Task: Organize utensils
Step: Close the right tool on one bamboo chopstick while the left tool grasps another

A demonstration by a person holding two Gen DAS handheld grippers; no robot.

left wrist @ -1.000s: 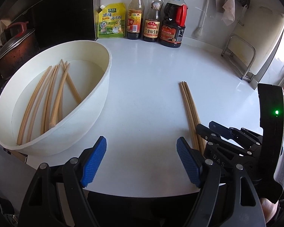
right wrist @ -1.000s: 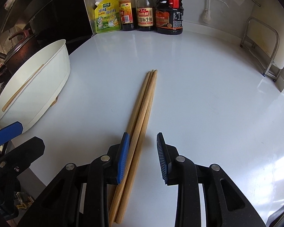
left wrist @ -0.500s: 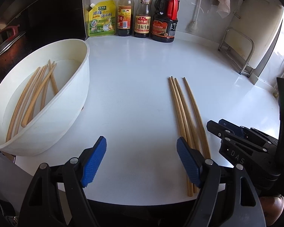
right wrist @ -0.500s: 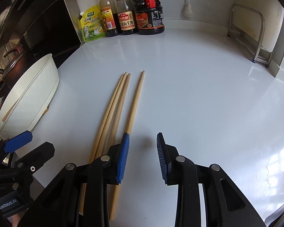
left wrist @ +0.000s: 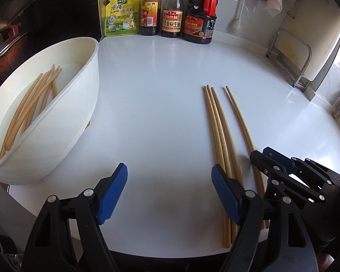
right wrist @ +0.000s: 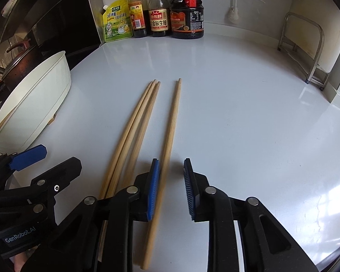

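Observation:
Three wooden chopsticks lie bundled on the white counter, also in the right wrist view. A fourth chopstick lies apart to their right; in the right wrist view it runs between my right gripper's open fingers, close to the left pad. My left gripper is wide open and empty above the counter's front edge, left of the bundle. A white basin at the left holds several more chopsticks.
Sauce bottles and a yellow pouch stand at the back wall. A metal rack stands at the back right. A dark pot with a lid sits left of the basin.
One chopstick now lies apart to the right of the bundle. My right gripper has shifted so this chopstick runs between its fingers. The left wrist view has pulled back from the basin.

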